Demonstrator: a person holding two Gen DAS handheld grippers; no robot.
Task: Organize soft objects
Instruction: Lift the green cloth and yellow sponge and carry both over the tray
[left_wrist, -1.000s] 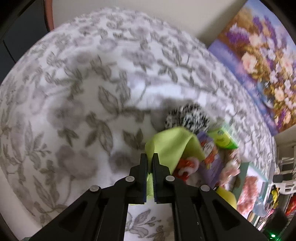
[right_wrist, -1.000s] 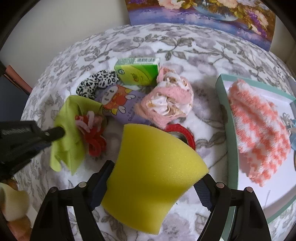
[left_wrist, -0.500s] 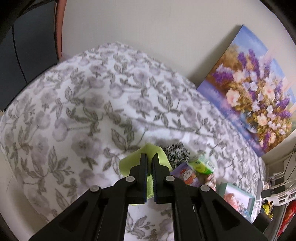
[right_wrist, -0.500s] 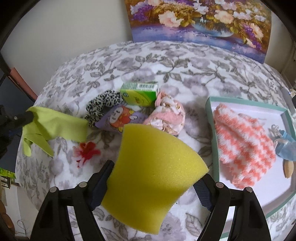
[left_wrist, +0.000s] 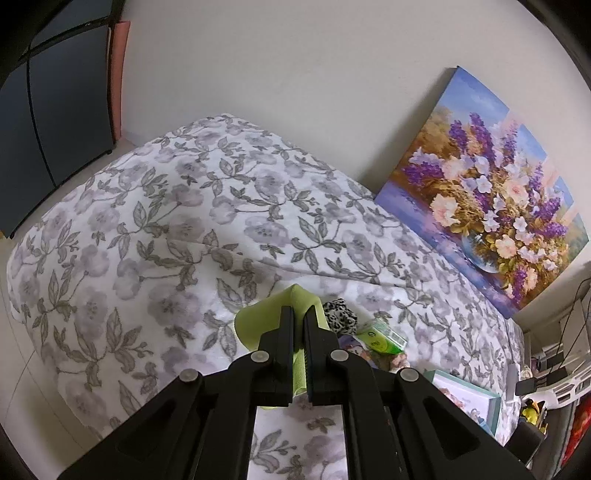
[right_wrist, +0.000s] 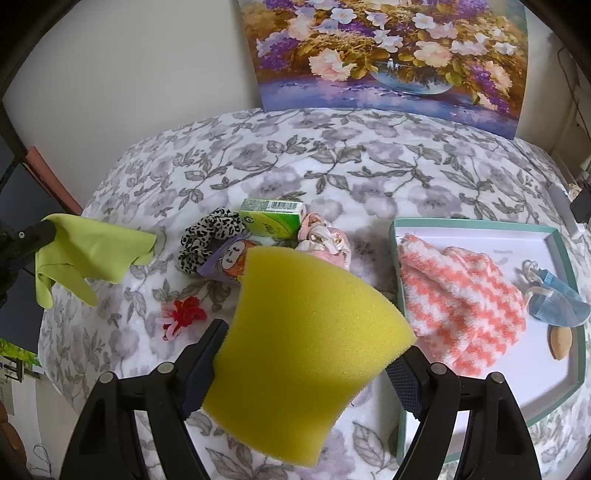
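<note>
**Both Tongs Loaded Above the Flowered Bed**

Here, each of the two tongs carries something soft. The left gripper (left_wrist: 299, 325) has its jaws pinched together on a lime-green cloth (right_wrist: 92, 253). In the right wrist view the cloth hangs clear of the bedspread (right_wrist: 332, 166), drooping from the black fingertip at the far left, with one corner trailing down and another pointing toward the pile of small things.

The right gripper (right_wrist: 306, 354) is clamped on a yellow sponge (right_wrist: 306, 332). Its jaws stand wide, one pad pressed into each side, so the block bows upward between them. It is held in the air, in front of the pile and beside the tray.

On the bedspread, near the middle, lies a small cluster: a leopard-print scrunchie (right_wrist: 207, 236), a green tissue pack (right_wrist: 271, 221) just behind it, a purple packet with a cartoon face (right_wrist: 229, 258) partly hidden by the sponge, and a pink-and-white bundle of cloth (right_wrist: 325, 240) touching the tissue pack. A red flower hair tie (right_wrist: 184, 317) lies on its own, a little nearer the camera than the scrunchie.

To the right sits a shallow tray with a teal rim (right_wrist: 565, 254). Inside it rest a fluffy coral-and-white sock (right_wrist: 461, 302), a blue item with a pale loop (right_wrist: 554, 299) and a small tan oval piece (right_wrist: 561, 343).

A flower painting (left_wrist: 487, 192) leans against the wall behind the bed.
</note>
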